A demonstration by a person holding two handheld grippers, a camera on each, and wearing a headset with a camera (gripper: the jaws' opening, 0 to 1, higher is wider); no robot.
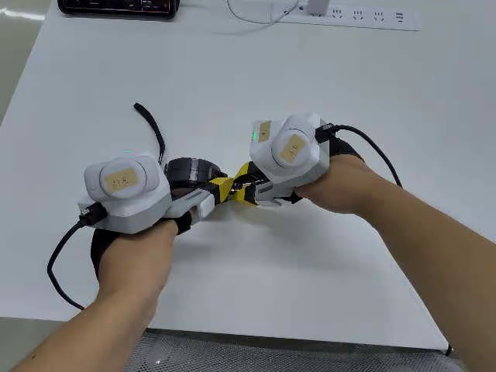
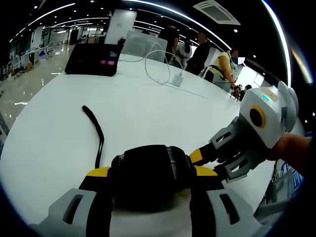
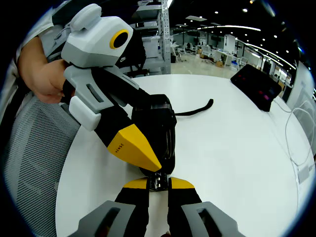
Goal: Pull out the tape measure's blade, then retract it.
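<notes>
While the left gripper [image 2: 150,174] clamps the black tape measure [image 2: 148,165] across its case, the right gripper [image 3: 159,184] is closed on the blade tip [image 3: 159,179].

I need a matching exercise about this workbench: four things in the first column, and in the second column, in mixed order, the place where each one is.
Column 1
1. tape measure case
2. strap
3. power strip
4. blade end

Column 2
A. at the far edge of the table
B. pinched by the right claw
C. clamped by the left claw
D. lying loose on the table, beyond the case

Pairs: 1-C, 2-D, 3-A, 4-B
</notes>
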